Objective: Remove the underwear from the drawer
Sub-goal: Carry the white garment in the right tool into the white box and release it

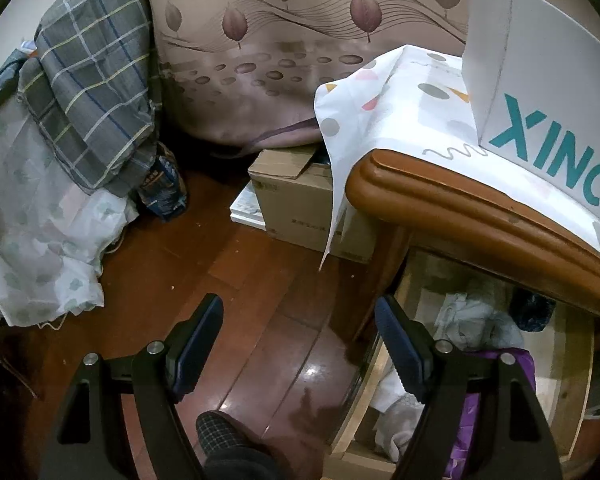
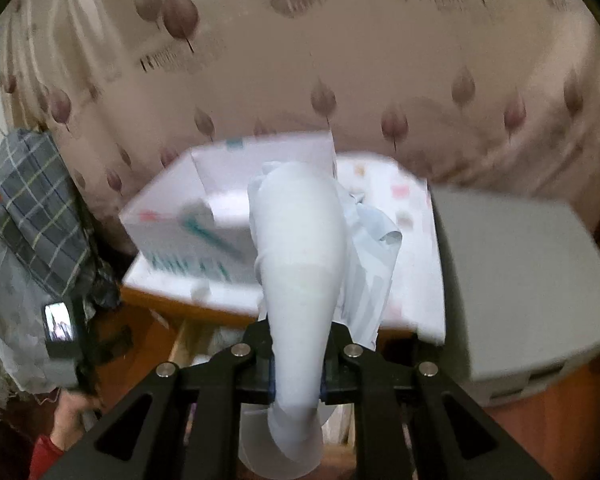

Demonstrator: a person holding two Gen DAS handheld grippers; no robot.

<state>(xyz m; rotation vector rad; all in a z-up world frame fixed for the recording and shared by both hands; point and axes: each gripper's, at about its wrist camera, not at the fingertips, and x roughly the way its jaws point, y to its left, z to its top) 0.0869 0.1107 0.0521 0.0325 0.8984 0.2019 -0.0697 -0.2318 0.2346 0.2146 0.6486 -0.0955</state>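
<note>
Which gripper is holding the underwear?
The right gripper: its fingers are shut on the pale underwear. The left gripper is open, with nothing between its fingers.

Curtain (image 1: 300,20): leaf print, filling 12 o'clock.
Plaid cloth (image 1: 92,92): heaped at 10 o'clock.
Cardboard box (image 1: 296,196): on the floor (image 1: 204,264), centre.
White box (image 1: 548,104): teal lettering, 2 o'clock, on a patterned cloth (image 1: 396,108).
Grey box (image 2: 516,280): 3 o'clock.

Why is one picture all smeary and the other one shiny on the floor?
Right wrist view: motion blur smears the white box and curtain, though the pale underwear in the right gripper stays fairly sharp. Left wrist view: sharp, with lamp glare on the wooden floor.
</note>
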